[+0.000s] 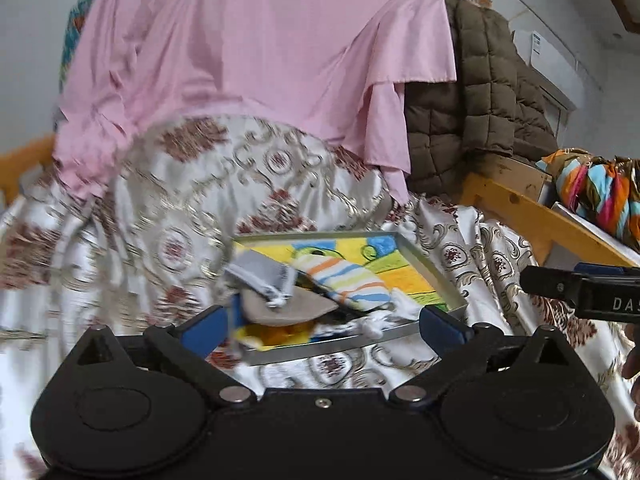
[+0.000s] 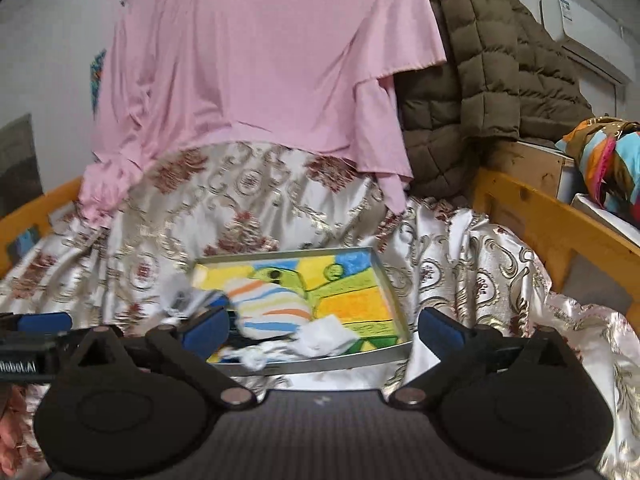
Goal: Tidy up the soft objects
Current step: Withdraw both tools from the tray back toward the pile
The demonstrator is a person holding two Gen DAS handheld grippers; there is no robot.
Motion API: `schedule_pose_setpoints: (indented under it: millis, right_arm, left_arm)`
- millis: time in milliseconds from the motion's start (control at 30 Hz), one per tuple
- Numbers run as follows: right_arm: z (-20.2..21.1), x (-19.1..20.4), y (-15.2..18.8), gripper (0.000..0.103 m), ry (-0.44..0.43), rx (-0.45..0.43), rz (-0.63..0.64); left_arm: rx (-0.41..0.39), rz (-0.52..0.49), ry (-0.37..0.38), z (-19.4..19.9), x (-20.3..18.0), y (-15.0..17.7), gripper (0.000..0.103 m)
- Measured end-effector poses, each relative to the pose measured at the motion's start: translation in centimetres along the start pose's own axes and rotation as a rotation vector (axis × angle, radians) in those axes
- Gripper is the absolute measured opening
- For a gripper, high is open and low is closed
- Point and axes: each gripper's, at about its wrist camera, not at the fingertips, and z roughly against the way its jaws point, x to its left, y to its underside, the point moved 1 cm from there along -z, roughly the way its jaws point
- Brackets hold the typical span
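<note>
A grey-and-beige soft piece with a white cord (image 1: 276,292) is seen at the left edge of the shallow metal tray with a crayon-coloured picture base (image 1: 436,276), blurred and overlapping the rim, so it may be judged liable to slide out onto the patterned satin bedcover (image 1: 192,208) if it is not settled further in. The left gripper (image 1: 320,322) is held spread wide just before the tray's near rim, with nothing between its blue pads; whether the grey piece touches the left pad cannot be told. Right of that piece, one rolled sock striped in orange, blue and yellow (image 1: 344,280) lies well inside the tray, and one crumpled white cloth (image 2: 324,338) is seen beside it near the front wall. The tray sits on soft, rumpled fabric, so a push on its rim could tip it. The right gripper (image 2: 320,326) is likewise spread and empty, close to the other tool, and a collision is possible. Counted: one tray, three soft pieces, two grippers.
</note>
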Motion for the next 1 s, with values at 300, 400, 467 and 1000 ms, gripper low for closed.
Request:
schedule_pose_setpoints:
  millis: [300, 400, 467, 1000]
  right_arm:
    - [7.1, 3.3, 3.9, 0.103, -0.054, -0.053, -0.005]
    - [8.7, 4.2, 5.5, 0.103, -0.064, -0.060, -0.012]
    - [9.6, 4.7, 6.6, 0.103, -0.061, -0.063, -0.020]
    - [11.5, 6.9, 14.4, 0.103, -0.101, 0.030, 0.013]
  left_arm:
    - [-0.016, -0.032, -0.055, 9.4, 2.2, 2.4, 0.102]
    - [0.029, -0.025, -0.074, 11.0, 3.2, 3.3, 0.102]
    - [0.076, -0.008, -0.069, 11.8, 3.9, 4.0, 0.102]
    - [0.329, 0.035, -0.143, 11.0, 6.5, 7.5, 0.102]
